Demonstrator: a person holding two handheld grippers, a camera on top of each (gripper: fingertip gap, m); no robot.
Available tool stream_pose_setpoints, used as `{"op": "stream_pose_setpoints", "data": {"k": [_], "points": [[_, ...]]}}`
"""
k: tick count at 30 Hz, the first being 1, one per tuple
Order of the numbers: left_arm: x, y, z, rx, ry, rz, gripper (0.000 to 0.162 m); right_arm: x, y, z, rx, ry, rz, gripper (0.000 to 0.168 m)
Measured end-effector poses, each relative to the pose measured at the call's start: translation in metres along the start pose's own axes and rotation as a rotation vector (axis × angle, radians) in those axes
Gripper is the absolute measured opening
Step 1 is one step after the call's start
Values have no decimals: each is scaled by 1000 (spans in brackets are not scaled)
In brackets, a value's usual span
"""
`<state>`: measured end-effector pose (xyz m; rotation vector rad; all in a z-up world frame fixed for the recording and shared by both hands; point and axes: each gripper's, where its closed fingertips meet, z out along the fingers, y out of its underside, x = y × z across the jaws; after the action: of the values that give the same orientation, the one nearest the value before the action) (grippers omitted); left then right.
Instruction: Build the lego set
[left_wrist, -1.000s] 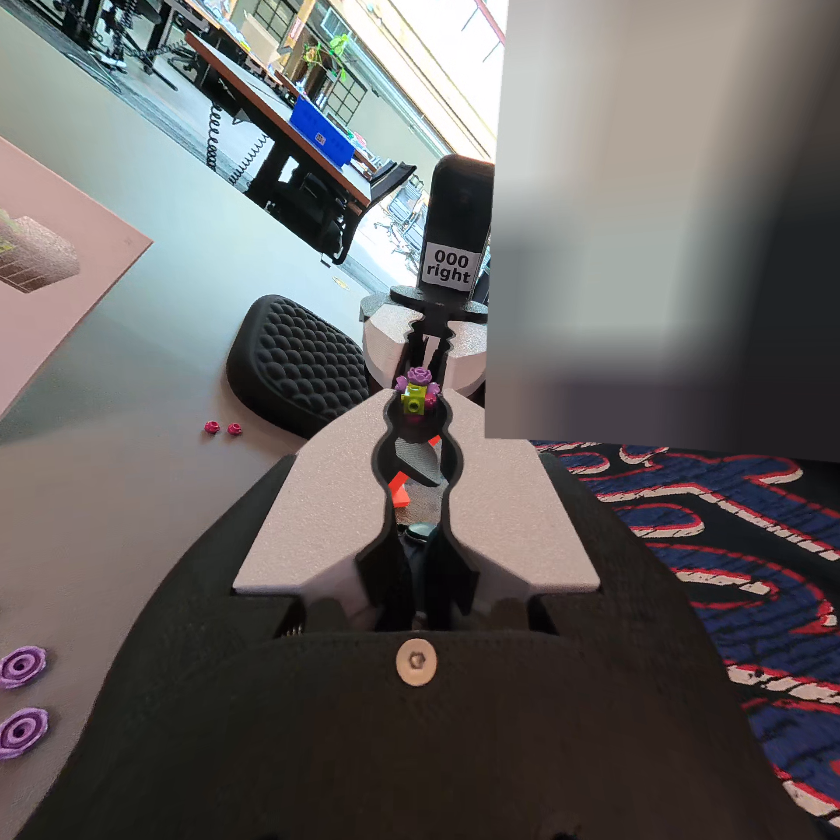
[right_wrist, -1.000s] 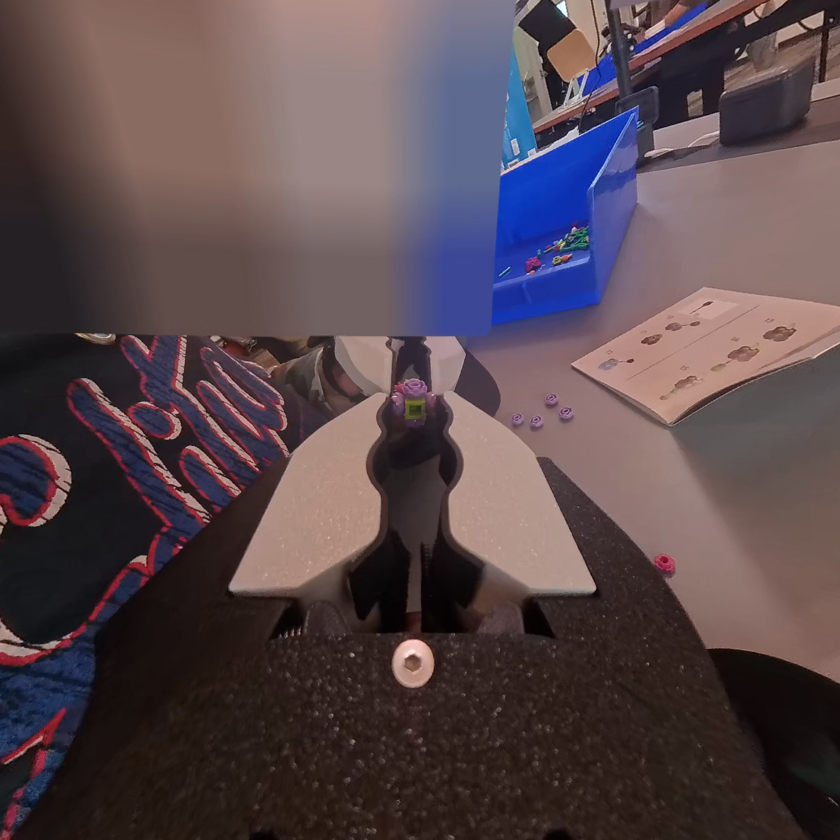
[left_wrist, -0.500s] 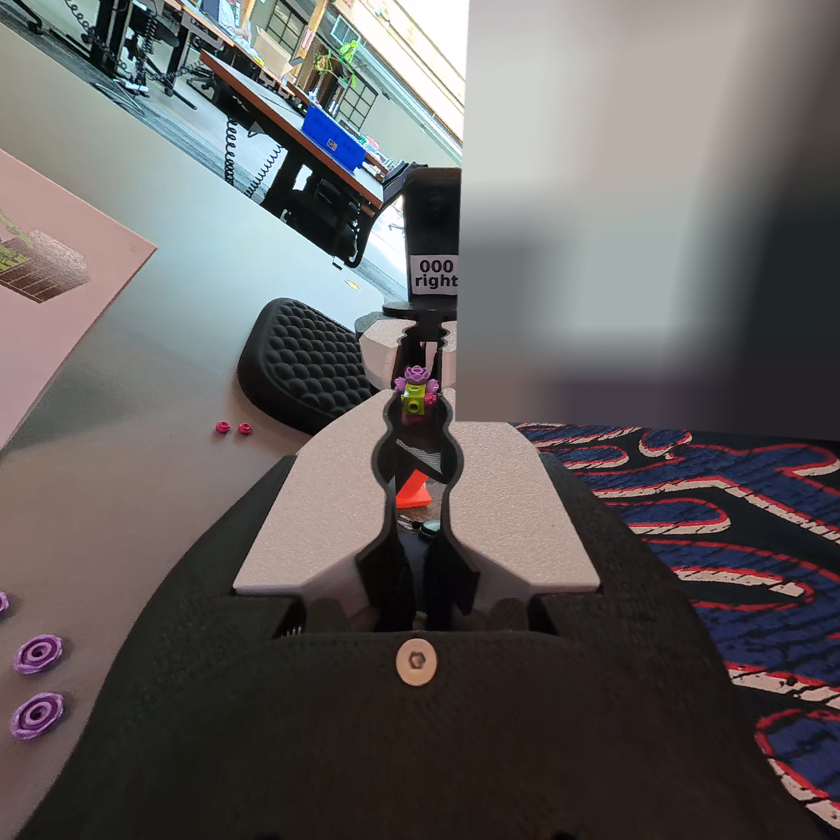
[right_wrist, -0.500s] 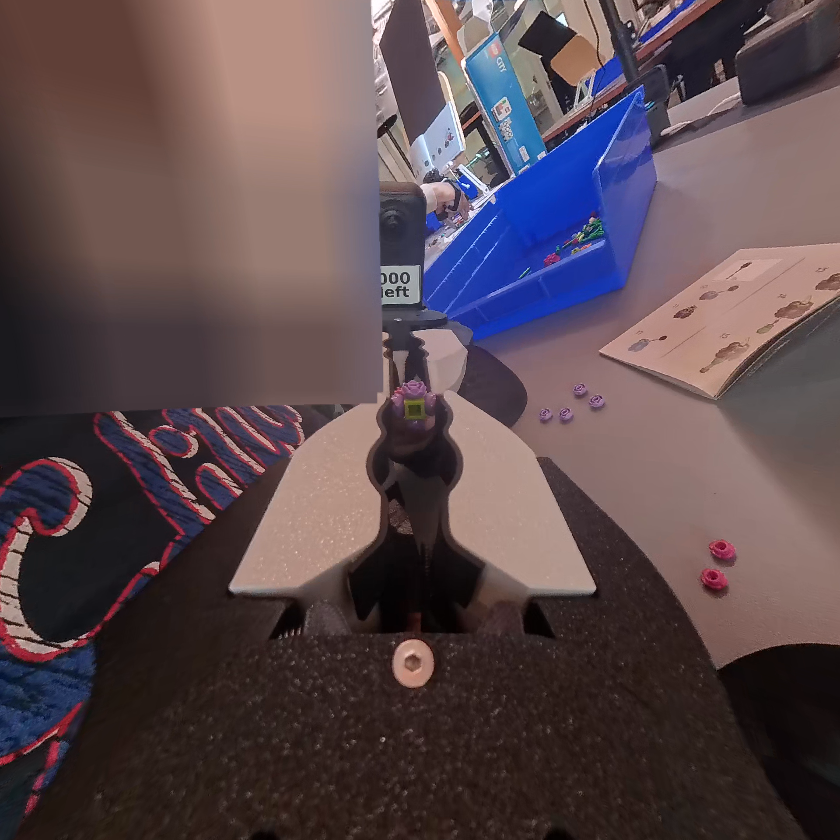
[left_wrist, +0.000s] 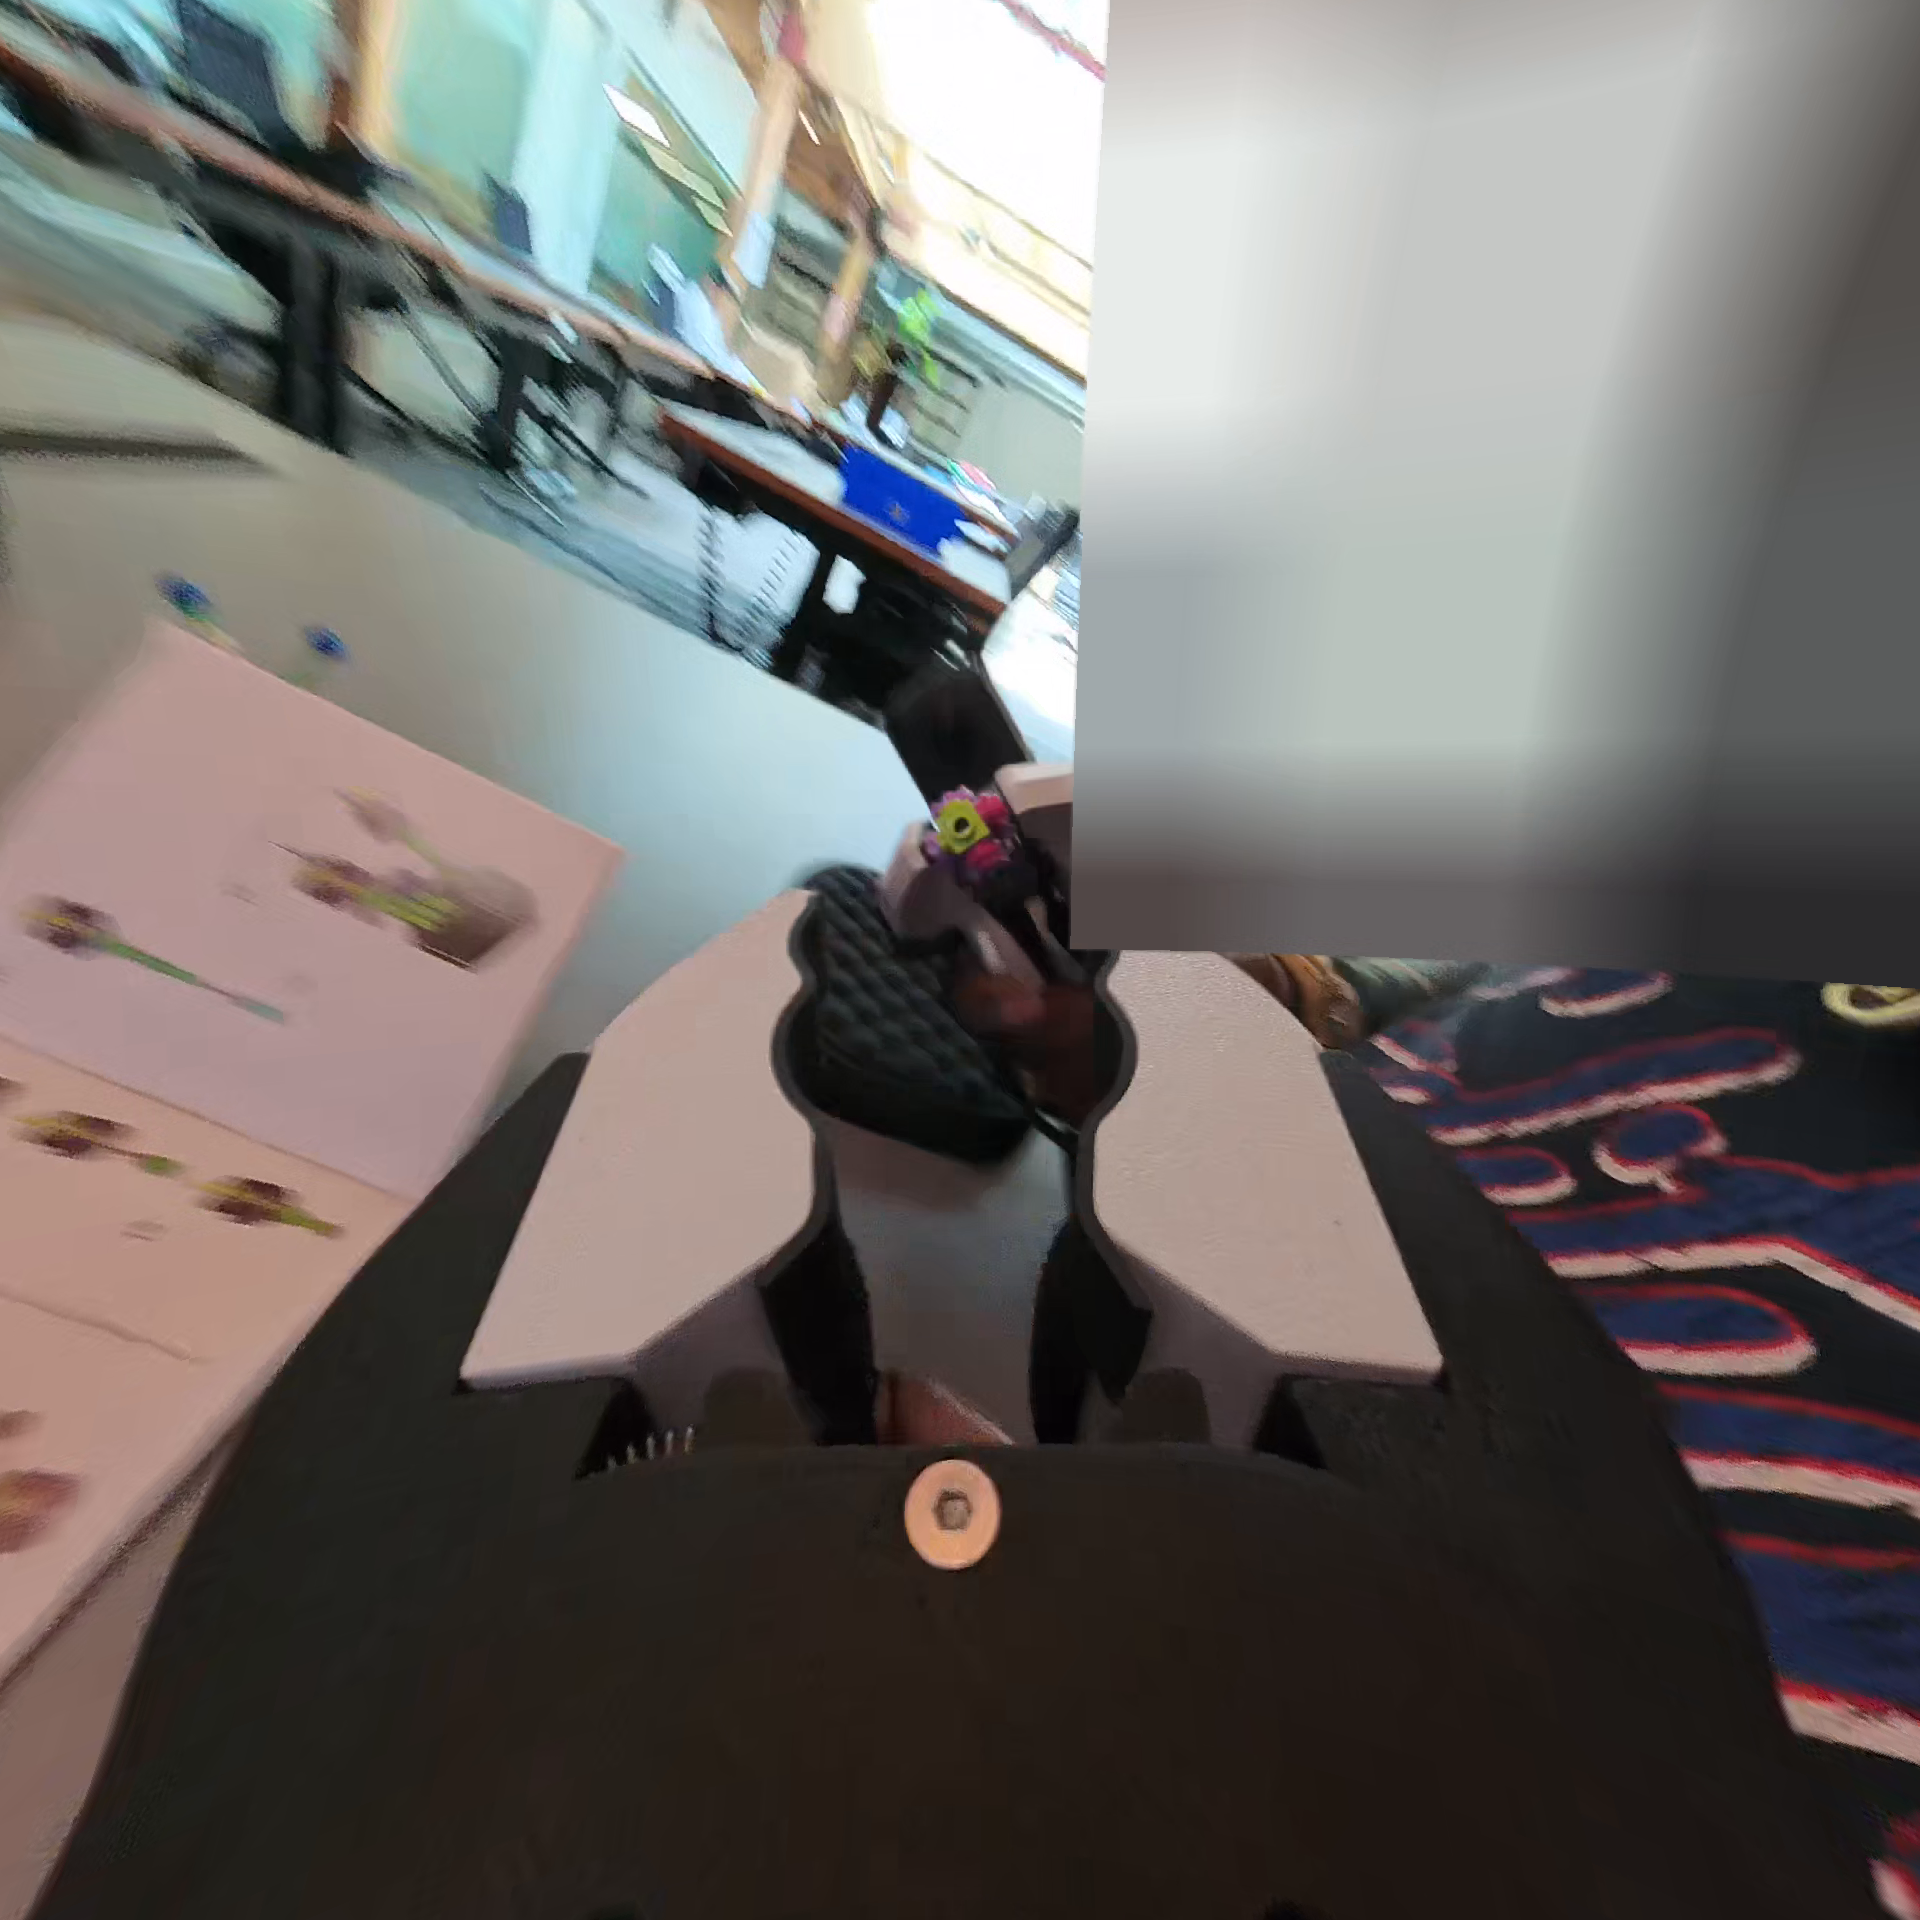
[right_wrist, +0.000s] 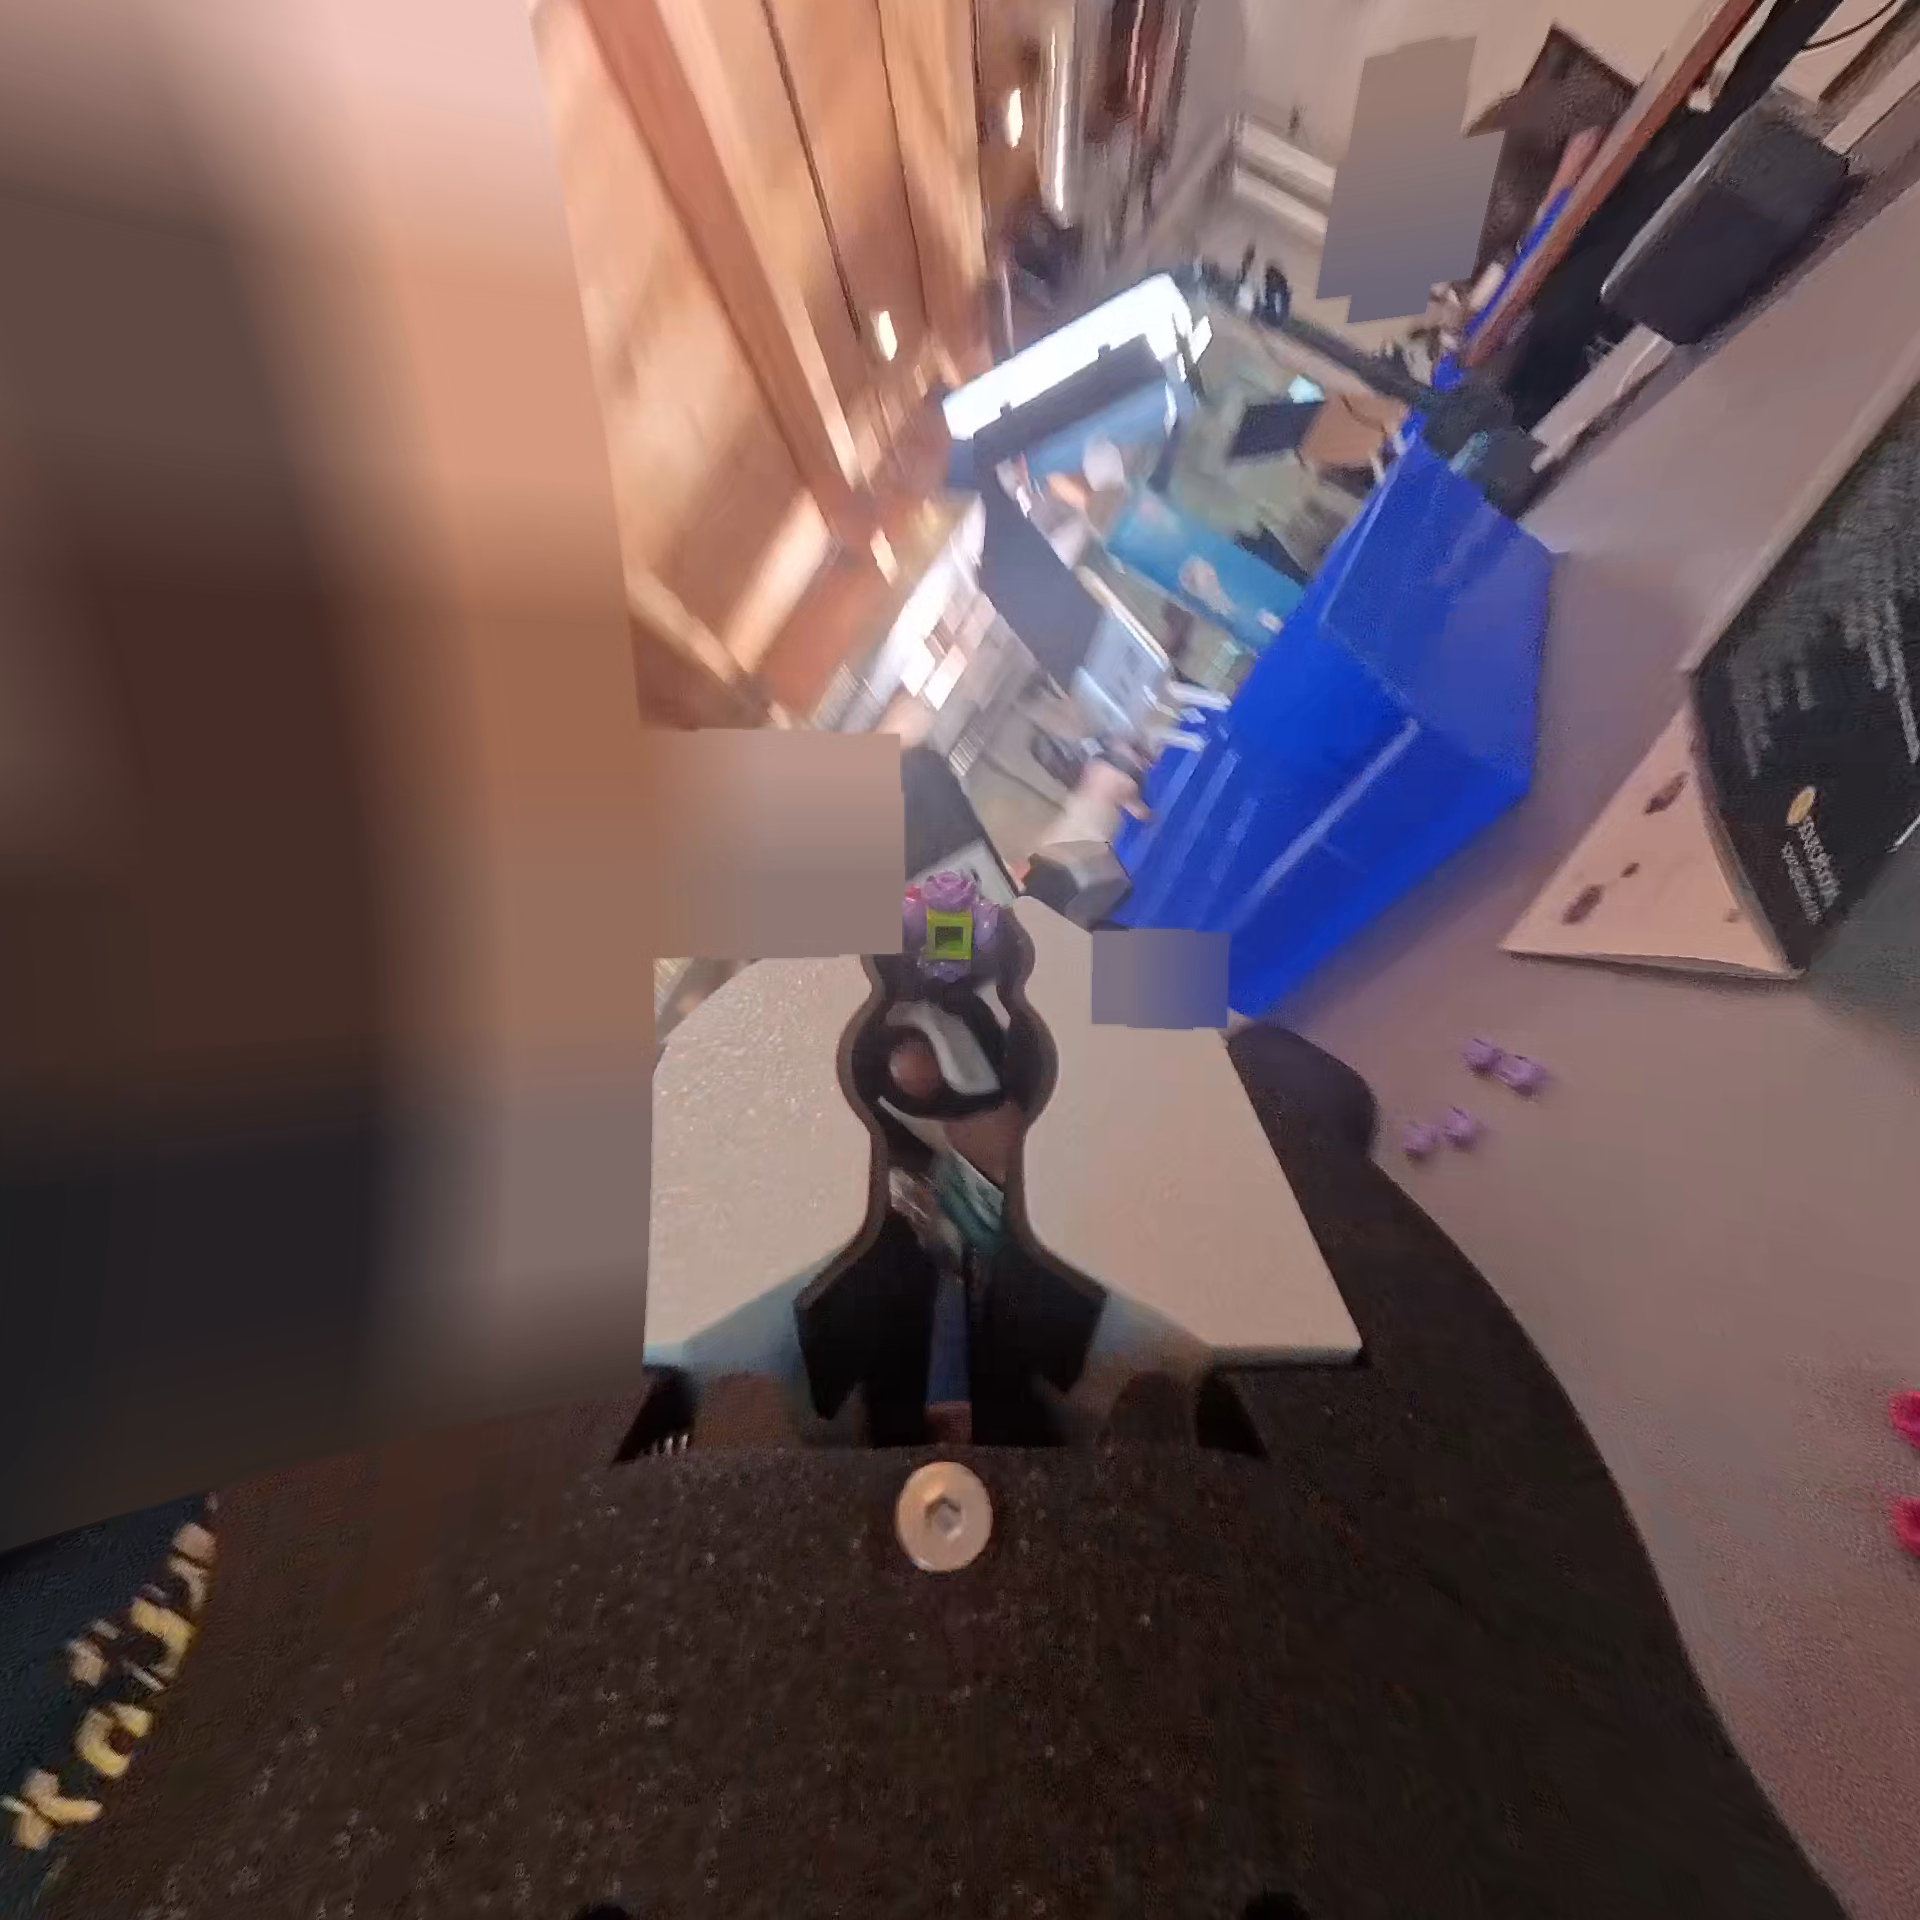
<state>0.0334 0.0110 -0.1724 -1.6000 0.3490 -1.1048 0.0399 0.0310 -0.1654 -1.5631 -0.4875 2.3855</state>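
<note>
A small lego cluster (right_wrist: 948, 928), a lime brick with purple flowers around it, sits between the tips of my right gripper (right_wrist: 951, 961), which is shut on it and holds it in the air. In the left wrist view the same cluster (left_wrist: 966, 829) shows ahead in the right gripper (left_wrist: 971, 862). My left gripper (left_wrist: 951, 935) is open and empty, a short way back from the cluster and apart from it. Both views are blurred by motion.
An open instruction booklet (left_wrist: 260, 987) lies on the grey table at left. A black dimpled pad (left_wrist: 894, 1039) lies below the grippers. A blue bin (right_wrist: 1382, 748), a black box (right_wrist: 1818, 748), loose purple pieces (right_wrist: 1496, 1065) and pink pieces (right_wrist: 1907, 1418) are to the right. A person's patterned garment (left_wrist: 1662, 1195) is close.
My left gripper has opened, let go of the cluster and drawn back. My right gripper still holds the cluster. Both views have swung and tilted.
</note>
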Motion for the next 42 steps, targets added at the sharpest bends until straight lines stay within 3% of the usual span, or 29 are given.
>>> {"op": "stream_pose_setpoints", "data": {"k": [6,10,13,19,25,29,36,38,42], "points": [[-20,-49,-8,296,-273,374,49,4,-35,8,284,-113,262,18],[-24,-44,19,197,-428,676,47,16,-39,15,358,-64,266,18],[-34,-42,27,116,-523,799,35,15,-38,17,366,-41,236,18],[-37,-32,28,39,-497,785,20,7,-31,21,314,-18,140,18],[-28,-27,21,73,-375,750,19,4,-19,22,207,47,29,18],[-28,-34,20,100,-465,892,33,3,-25,19,262,63,3,18],[-26,-36,22,112,-485,897,22,2,-22,21,259,71,-16,18],[-22,-35,20,135,-437,870,22,-2,-18,23,206,57,-45,19],[-3,-37,12,233,-172,727,21,-12,-6,28,33,-21,-16,32]]}}
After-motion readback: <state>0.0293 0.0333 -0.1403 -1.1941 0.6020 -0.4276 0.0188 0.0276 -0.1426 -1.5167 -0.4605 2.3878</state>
